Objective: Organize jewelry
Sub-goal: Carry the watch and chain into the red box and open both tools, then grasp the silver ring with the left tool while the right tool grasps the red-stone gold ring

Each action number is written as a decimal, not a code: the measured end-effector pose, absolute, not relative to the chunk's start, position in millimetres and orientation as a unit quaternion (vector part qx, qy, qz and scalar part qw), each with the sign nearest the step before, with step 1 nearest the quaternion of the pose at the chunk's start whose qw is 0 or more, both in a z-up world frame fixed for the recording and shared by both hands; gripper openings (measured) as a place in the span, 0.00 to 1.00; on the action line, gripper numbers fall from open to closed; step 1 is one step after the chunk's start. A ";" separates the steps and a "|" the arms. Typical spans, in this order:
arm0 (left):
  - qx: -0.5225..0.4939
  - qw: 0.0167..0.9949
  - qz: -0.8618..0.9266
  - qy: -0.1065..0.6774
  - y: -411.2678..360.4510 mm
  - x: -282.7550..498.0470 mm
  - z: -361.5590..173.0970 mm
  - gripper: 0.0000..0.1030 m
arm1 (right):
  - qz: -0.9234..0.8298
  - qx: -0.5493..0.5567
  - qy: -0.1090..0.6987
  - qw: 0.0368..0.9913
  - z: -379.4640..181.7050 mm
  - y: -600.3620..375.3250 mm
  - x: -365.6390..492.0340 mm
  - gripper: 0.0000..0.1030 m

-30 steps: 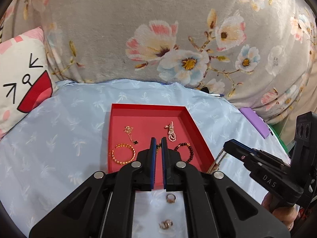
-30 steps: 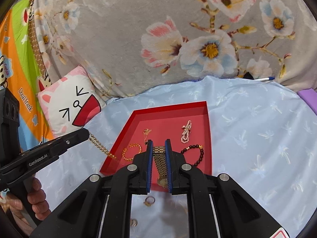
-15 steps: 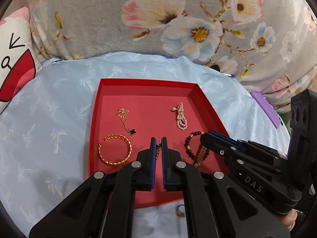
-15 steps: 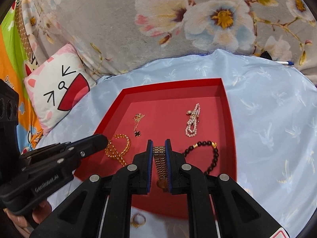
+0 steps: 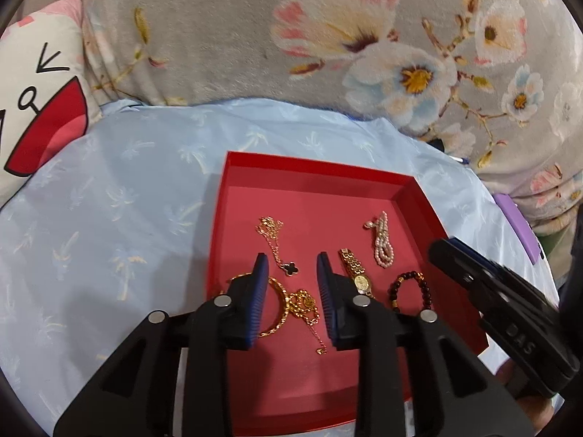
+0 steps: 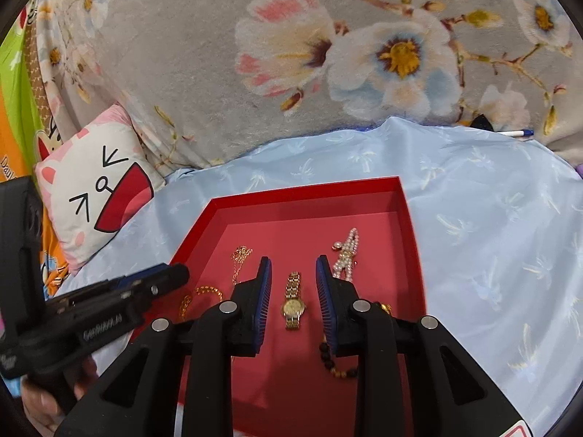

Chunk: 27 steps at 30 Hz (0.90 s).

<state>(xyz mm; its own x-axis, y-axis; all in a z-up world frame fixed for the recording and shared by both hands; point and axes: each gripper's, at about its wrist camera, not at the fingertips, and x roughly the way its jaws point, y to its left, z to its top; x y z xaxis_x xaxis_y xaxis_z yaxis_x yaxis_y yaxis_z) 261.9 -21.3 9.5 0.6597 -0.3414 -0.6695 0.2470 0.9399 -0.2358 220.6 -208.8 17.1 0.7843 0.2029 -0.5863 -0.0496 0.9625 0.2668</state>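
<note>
Left gripper point(image 5: 291, 284), jaws opening, nothing pinched: gold chain with round pendant point(image 5: 304, 304) lying loose on the tray floor between the blue pads. Gold bangle point(image 5: 278, 309) partly under the left pad, at nine o'clock of the chain. Black clover necklace point(image 5: 290, 268) just beyond the fingertips, at twelve o'clock.

Right gripper point(image 6: 293, 291), jaws opening, gripping nothing: gold wristwatch point(image 6: 293, 300) flat on the floor of the red tray point(image 6: 309, 187) between the pads, clear of both. Pearl bracelet point(image 6: 346, 251) at one o'clock of the watch, dark beaded bracelet point(image 6: 329, 358) at five o'clock, partly hidden. Tray resting on pale blue cloth point(image 6: 492, 236); cartoon cushion point(image 6: 98, 189) at ten o'clock; floral grey blanket point(image 6: 291, 54) behind.
</note>
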 end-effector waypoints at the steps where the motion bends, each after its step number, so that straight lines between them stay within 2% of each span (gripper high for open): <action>1: -0.063 0.910 -0.162 0.377 -19.6 260.2 11.3 0.26 | 0.067 0.117 0.319 0.938 19.1 -209.3 214.2 0.25; 15: -0.045 0.921 -0.120 0.369 13.5 189.8 19.3 0.28 | 0.077 0.104 0.330 0.935 13.9 -195.4 121.6 0.26; 19: -0.051 0.916 -0.120 0.380 20.7 165.7 10.7 0.28 | 0.082 0.108 0.346 0.928 2.1 -189.2 98.7 0.26; 23: -0.053 0.907 -0.123 0.400 24.5 144.3 -5.2 0.35 | 0.083 0.114 0.362 0.921 -9.6 -184.9 82.8 0.26; 27: -0.034 0.902 -0.114 0.415 24.2 125.6 -21.2 0.36 | 0.078 0.119 0.374 0.917 -19.5 -184.1 68.8 0.26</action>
<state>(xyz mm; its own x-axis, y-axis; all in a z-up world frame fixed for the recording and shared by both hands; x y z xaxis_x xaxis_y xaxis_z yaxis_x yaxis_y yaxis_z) 125.6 24.2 -21.2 0.6300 -0.2338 -0.7406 0.1776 0.9717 -0.1556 68.8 -184.1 -19.5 0.7086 0.2311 -0.6667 -0.0534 0.9597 0.2759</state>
